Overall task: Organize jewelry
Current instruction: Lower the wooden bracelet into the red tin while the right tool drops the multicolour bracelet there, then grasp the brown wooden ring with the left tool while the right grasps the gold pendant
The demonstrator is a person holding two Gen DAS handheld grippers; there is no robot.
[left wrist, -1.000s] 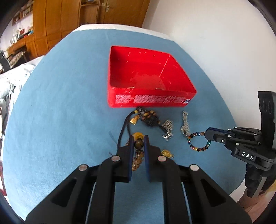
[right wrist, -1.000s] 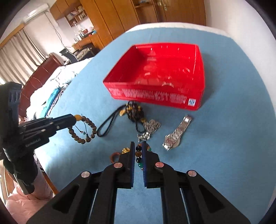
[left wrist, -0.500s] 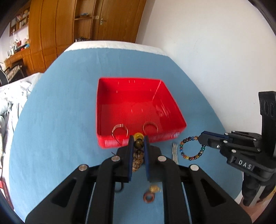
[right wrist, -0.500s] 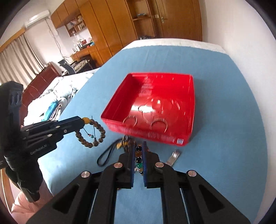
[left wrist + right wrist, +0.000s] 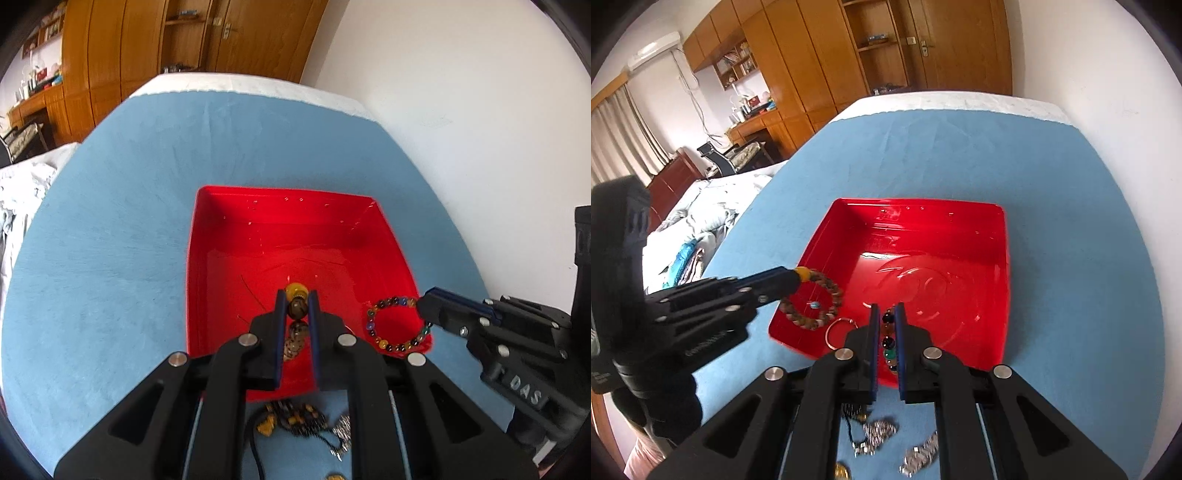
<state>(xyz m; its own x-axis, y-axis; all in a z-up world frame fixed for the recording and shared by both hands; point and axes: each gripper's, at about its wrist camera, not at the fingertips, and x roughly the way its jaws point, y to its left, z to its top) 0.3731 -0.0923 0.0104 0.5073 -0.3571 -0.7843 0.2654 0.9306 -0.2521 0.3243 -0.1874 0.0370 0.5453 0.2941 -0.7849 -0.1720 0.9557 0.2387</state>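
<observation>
The raised letters "DAS" can be read on the black body of the right gripper point(image 5: 421, 309) in the left wrist view. Pale lettering is seen on the left gripper point(image 5: 792, 277), too blurred to be read.

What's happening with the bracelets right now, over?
Left gripper shut on brown bead bracelet. Right gripper shut on multicolour bead bracelet. Both over red tray. Nothing blocking.
</observation>
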